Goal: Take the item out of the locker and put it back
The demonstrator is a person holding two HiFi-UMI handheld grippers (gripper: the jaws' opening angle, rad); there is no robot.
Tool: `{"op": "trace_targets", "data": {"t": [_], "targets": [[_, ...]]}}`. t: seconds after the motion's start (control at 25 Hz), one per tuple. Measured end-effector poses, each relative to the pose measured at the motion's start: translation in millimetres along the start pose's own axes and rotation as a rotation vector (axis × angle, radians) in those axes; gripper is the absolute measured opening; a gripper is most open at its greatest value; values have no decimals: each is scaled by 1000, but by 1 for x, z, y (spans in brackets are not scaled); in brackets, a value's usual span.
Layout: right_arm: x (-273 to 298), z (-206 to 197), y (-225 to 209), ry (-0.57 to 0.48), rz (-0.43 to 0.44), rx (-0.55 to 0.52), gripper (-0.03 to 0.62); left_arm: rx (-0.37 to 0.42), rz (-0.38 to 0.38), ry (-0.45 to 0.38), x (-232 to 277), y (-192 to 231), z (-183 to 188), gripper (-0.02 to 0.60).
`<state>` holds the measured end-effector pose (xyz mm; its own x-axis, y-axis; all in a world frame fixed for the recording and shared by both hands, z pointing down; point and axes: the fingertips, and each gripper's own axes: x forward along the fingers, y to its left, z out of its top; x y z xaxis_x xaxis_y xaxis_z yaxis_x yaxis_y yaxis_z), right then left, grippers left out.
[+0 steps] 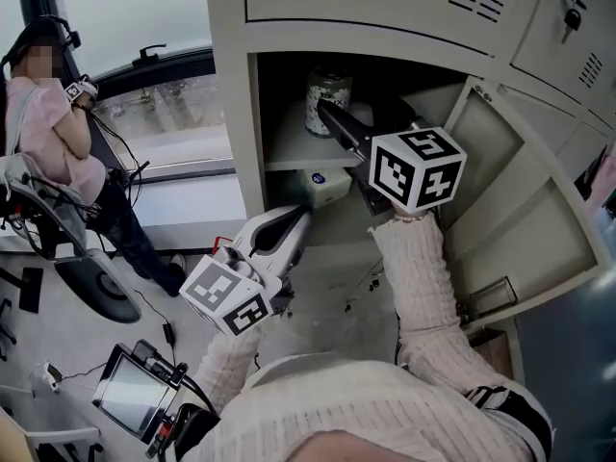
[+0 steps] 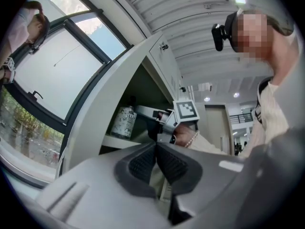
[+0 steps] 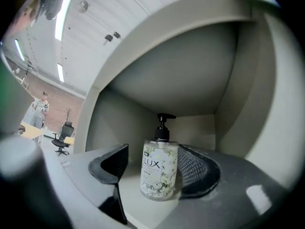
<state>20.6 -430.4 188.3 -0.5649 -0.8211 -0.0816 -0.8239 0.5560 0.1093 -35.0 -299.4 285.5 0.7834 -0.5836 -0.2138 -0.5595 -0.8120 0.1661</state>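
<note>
While the door (image 1: 525,210) of a grey metal locker (image 1: 231,114) stands open to the right, a person in a cream knitted sleeve (image 1: 414,277) holds the right gripper (image 1: 332,118) level inside the upper compartment. Its jaws are spread wide, and a clear Lux pump bottle (image 3: 158,168) (white floral label, black pump) stands upright between them on the shelf (image 1: 289,152). A plain gap shows between the bottle and the pad on the left of the right gripper view. The other pad sits just beside the bottle, and whether it touches cannot be told. The left gripper (image 2: 156,149) is held lower, outside the locker, pointing slightly up toward it, with its jaws closed together on nothing. Beneath the shelf lies a small white object (image 1: 325,185) with a blue mark. Far left, another person (image 1: 58,133) sits by a window (image 1: 144,8).
</note>
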Motion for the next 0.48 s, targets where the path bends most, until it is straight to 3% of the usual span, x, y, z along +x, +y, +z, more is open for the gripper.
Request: {"op": "trace_targets", "data": {"t": [0.12, 0.28, 0.44, 0.48], "targets": [[-27, 10, 6, -89, -19, 27, 270, 5, -14, 10, 5, -1, 3, 6], [-55, 19, 19, -147, 27, 62, 207, 0, -30, 18, 15, -4, 0, 6], [-85, 21, 21, -216, -28, 64, 124, -13, -51, 27, 23, -11, -4, 6], [-92, 21, 21, -236, -47, 68, 76, -17, -52, 27, 24, -11, -4, 6]]}}
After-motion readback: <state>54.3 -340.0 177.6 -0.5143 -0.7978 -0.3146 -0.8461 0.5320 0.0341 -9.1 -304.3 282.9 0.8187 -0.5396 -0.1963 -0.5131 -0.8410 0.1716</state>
